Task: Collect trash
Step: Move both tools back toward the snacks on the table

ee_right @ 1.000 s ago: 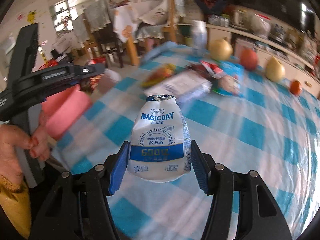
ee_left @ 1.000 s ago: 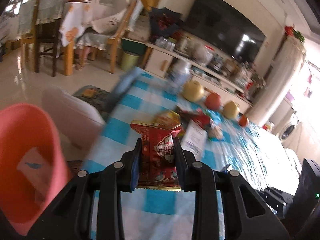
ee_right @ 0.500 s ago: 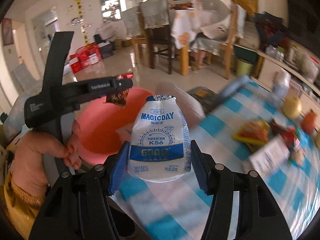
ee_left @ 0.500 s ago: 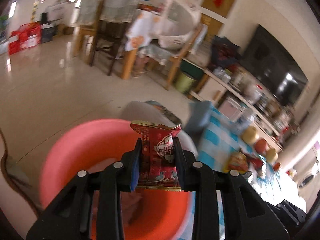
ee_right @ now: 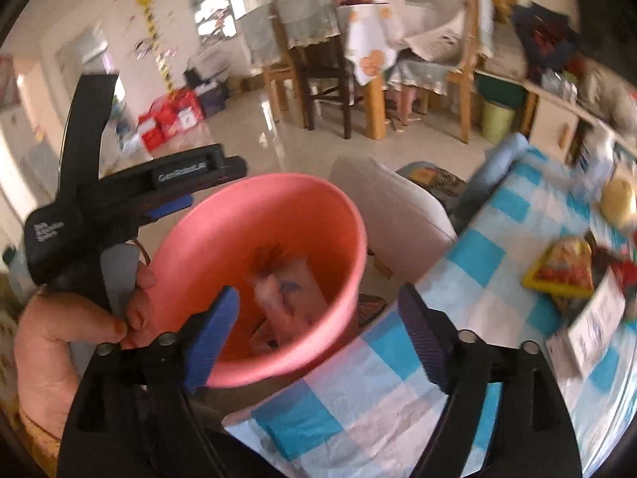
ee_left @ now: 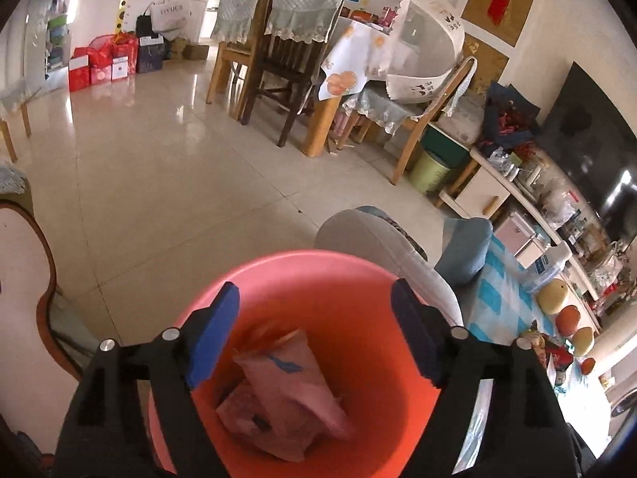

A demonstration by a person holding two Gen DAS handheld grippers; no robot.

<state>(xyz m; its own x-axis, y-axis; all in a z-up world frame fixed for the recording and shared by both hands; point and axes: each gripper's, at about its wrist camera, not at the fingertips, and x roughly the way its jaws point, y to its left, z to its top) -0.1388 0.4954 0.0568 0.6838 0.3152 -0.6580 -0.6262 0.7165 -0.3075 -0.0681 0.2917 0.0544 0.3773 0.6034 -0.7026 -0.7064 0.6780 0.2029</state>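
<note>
Both grippers stood with their blue-padded fingers spread wide and nothing between them. The left gripper (ee_left: pixel 314 334) hung directly over the pink bin (ee_left: pixel 358 275), its jaws having just been opening, and its pads touched neither the bin's rim nor the litter inside. The right gripper (ee_right: pixel 318 334) pointed down at the same bin (ee_right: pixel 278 199) from beside the table, its jaws likewise having just been opening, with only air in the gap. In the right wrist view the left gripper (ee_right: pixel 175 203) showed from the side, held by a hand (ee_right: pixel 67 338) at the bin's far rim.

Inside the bin lay the trash: a pale pink packet with a small blue mark (ee_left: pixel 286 374) leaning on crumpled wrappers at the bottom. The right wrist view showed that packet (ee_right: pixel 290 290) too, though blurred, so the rest of the pile could not be made out.

The bin stood on the floor just beside the table edge. The table wore a blue and white checked cloth (ee_right: pixel 458 271), and on it, well apart from the bin, lay a red and yellow snack packet (ee_right: pixel 565 271) and a white card (ee_right: pixel 593 322). A grey stool (ee_left: pixel 382 239) stood just behind the bin.
</note>
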